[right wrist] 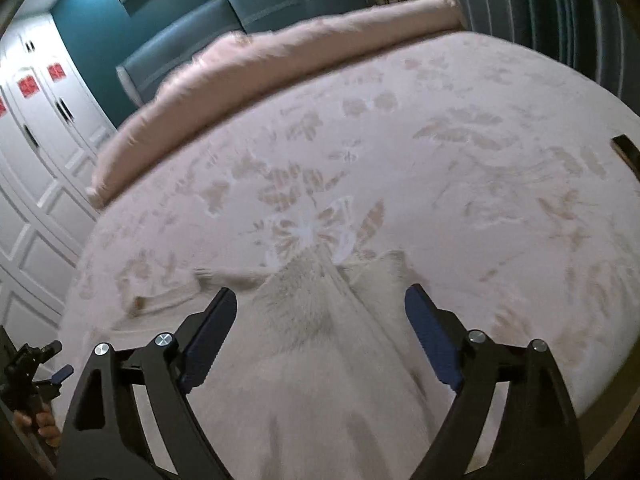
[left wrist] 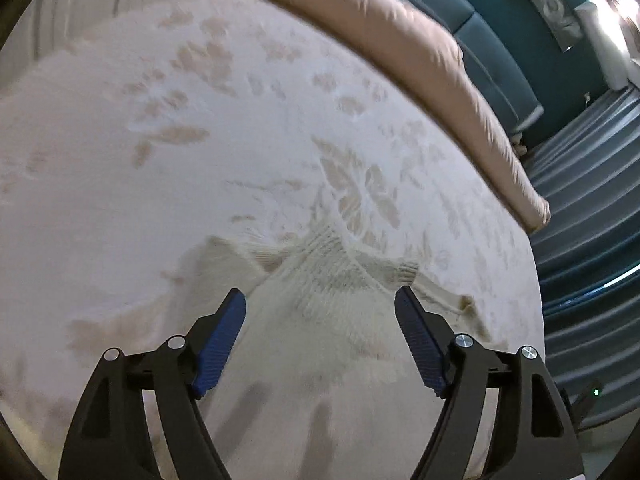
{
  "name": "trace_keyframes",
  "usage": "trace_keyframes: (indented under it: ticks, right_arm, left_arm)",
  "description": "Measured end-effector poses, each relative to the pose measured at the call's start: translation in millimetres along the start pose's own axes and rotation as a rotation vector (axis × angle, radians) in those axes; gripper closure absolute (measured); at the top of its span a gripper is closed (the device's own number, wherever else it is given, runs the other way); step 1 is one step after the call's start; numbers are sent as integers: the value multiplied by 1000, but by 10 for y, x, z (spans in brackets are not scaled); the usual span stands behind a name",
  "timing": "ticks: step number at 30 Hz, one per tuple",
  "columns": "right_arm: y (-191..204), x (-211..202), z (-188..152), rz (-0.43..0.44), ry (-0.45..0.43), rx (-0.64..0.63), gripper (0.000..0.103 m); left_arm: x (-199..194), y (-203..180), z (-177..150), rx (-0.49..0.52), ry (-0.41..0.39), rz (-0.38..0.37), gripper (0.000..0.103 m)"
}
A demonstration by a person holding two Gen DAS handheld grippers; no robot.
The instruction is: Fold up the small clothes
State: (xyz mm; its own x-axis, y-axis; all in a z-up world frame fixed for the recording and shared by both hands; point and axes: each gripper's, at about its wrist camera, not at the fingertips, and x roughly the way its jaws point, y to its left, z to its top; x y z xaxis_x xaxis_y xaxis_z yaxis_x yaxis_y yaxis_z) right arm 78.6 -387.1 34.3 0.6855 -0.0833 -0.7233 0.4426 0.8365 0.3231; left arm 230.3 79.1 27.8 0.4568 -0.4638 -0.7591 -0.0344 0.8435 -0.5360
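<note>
A small cream knitted garment (left wrist: pixel 320 280) lies on the bed, its ribbed neck edge pointing away and a sleeve stretching off to the right. My left gripper (left wrist: pixel 320 296) hovers over it with the jaws wide apart and nothing pressed between the blue pads. In the right wrist view the same cream garment (right wrist: pixel 316 304) lies below my right gripper (right wrist: pixel 320 292), which also stands open, the pads clear of the cloth. At the lower left of the right wrist view part of the left gripper's handle (right wrist: pixel 32 364) shows, held by a hand. Both pictures are blurred.
The bed cover (left wrist: pixel 180 140) is pale with a beige leaf pattern. A long pink bolster (left wrist: pixel 420 60) lies along the teal headboard (right wrist: pixel 240 28). White cabinet doors (right wrist: pixel 40 128) stand left in the right wrist view. Grey striped curtains (left wrist: pixel 580 200) hang beyond the bed's edge.
</note>
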Motion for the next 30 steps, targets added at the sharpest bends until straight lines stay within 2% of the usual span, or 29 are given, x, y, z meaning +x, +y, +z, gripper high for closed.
trace_keyframes:
  ticks: [1, 2, 3, 4, 5, 6, 10, 12, 13, 14, 17, 18, 20, 21, 22, 23, 24, 26, 29, 30]
  right_arm:
    - [-1, 116, 6, -4, 24, -1, 19]
    - [11, 228, -6, -12, 49, -1, 20]
    - [32, 336, -19, -12, 71, -9, 40]
    - [57, 414, -27, -6, 88, -29, 76]
    - [85, 476, -38, -11, 108, -54, 93]
    - [99, 491, -26, -6, 110, -60, 95]
    - [1, -31, 235, 154, -76, 41, 96]
    - [-110, -216, 343, 169, -151, 83, 96]
    - [-157, -175, 365, 140, -152, 76, 96]
    - [-217, 30, 355, 71, -101, 52, 96]
    - [-395, 715, 181, -51, 114, 42, 96]
    - [-429, 803, 135, -53, 127, 44, 95]
    - [-397, 731, 190, -43, 114, 60, 92]
    - [-374, 666, 216, -37, 115, 80, 86]
    - [-350, 609, 222, -57, 109, 84, 75]
    - [-305, 509, 220, -88, 90, 77, 71]
    - [-217, 330, 173, -120, 41, 58, 66]
    - [-75, 38, 44, -88, -10, 28, 65]
    - [437, -261, -401, 46, 24, -88, 66]
    - [687, -298, -646, 109, 71, -141, 66]
  left_arm:
    - [120, 18, 2, -5, 17, 9, 31]
    - [213, 34, -5, -3, 34, 2, 40]
    - [266, 32, -3, 7, 44, -2, 63]
    - [318, 22, 9, 26, 56, 8, 77]
    - [346, 9, 19, 53, 61, 24, 98]
    - [331, -11, 47, 76, 53, 22, 98]
    - [-93, -119, 260, 128, -104, -21, 99]
    - [-217, -124, 366, 132, -147, -16, 99]
    - [-188, -95, 380, 138, -147, 2, 99]
    - [-94, -55, 386, 150, -133, 35, 99]
    - [424, 178, 281, 133, -9, 139, 98]
    - [528, 264, 228, 110, 7, 143, 97]
    - [486, 279, 196, 101, -35, 130, 96]
    - [448, 253, 193, 97, -46, 131, 88]
    - [408, 217, 184, 103, -47, 145, 85]
    - [343, 165, 162, 114, -45, 173, 79]
    - [277, 110, 133, 129, -50, 183, 79]
    - [67, -18, 21, 159, -88, 179, 77]
    - [-315, -295, -339, 196, -129, 132, 51]
    - [-377, -411, -532, 203, -112, 83, 48]
